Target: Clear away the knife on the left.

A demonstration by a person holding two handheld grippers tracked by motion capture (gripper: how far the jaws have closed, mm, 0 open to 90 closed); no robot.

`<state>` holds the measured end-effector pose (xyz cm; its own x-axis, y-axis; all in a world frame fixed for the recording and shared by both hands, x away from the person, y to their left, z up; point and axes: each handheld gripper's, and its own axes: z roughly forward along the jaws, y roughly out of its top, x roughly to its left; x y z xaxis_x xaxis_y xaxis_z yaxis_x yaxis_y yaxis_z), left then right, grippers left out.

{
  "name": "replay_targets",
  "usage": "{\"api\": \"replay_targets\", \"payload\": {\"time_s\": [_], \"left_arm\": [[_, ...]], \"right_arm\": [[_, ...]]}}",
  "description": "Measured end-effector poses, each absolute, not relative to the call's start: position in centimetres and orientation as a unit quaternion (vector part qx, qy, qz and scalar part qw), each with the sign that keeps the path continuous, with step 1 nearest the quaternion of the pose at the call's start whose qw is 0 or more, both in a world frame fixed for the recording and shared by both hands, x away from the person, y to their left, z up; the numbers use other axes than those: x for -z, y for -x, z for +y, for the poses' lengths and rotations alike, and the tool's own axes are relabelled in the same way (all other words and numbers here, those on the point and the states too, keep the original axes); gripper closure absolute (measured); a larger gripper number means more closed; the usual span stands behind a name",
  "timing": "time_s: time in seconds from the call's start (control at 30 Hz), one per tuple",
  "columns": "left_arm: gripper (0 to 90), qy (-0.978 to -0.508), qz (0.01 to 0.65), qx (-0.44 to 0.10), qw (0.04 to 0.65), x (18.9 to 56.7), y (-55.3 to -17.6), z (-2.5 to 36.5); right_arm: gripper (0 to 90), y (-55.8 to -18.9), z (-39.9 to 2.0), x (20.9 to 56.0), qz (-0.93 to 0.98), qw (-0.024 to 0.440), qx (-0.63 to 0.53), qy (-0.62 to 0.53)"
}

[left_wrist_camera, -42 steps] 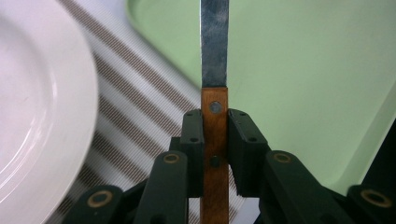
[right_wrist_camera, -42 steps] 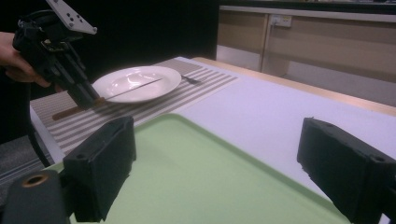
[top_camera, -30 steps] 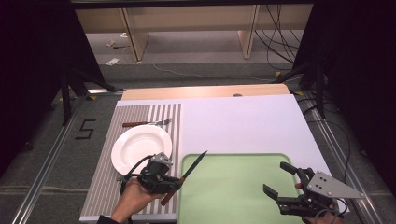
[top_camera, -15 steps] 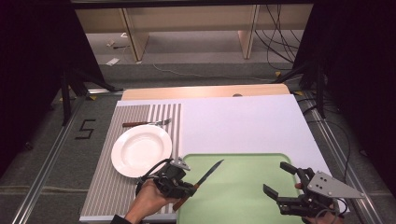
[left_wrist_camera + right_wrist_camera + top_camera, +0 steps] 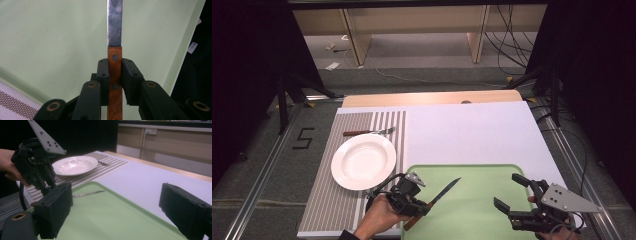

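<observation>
From the high view first: the left gripper [image 5: 418, 200] has its fingers clamped on the brown handle of the knife [image 5: 439, 194], and the blade angles up and away over the near-left part of the green tray [image 5: 482, 172]. The white plate [image 5: 363, 161] sits just beside on the striped placemat [image 5: 357, 125], with a fork [image 5: 368, 132] lying beyond it. The right gripper [image 5: 518, 196] hangs over the tray's near-right corner, fingers spread wide, nothing between them. The risk here, as I read it, is the long blade swinging into the plate's rim if the hand turns back that way.

Over to the left gripper view: the fingers [image 5: 103, 75] pinch the wooden handle right below the blade, the knife [image 5: 114, 40] running straight up the middle against the tray [image 5: 50, 37]. It is a narrow grip on a flat, smooth handle, so I'd judge the knife could pivot or slide between the pads if the tip catches the tray.

Now the right gripper view: its own two fingers [image 5: 55, 207] stand well apart and empty, and across the tray [image 5: 105, 215] the left gripper [image 5: 48, 185] holds the knife [image 5: 88, 193] low, blade nearly level just above the green surface, the plate [image 5: 75, 165] behind. Lowering it tip-first could make it scrape or skid; the raised tray rim could also snag it
</observation>
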<state>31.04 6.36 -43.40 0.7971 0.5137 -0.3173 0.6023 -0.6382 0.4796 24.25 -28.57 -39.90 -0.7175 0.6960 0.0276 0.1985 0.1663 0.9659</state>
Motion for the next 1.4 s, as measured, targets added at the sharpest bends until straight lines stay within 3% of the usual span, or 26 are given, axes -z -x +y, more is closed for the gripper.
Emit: {"api": "replay_targets", "payload": {"time_s": [0.73,1.4], "left_arm": [[77.0,-0.914,0.300,0.114,0.247,45.2,-31.6,4.4],[76.4,-0.909,0.331,0.129,0.218,46.5,-31.8,4.1]], "right_arm": [[12.7,-24.2,-28.5,39.9,0.732,0.218,-0.570,-0.304],[12.7,-24.2,-28.5,39.9,0.732,0.216,-0.571,-0.303]]}}
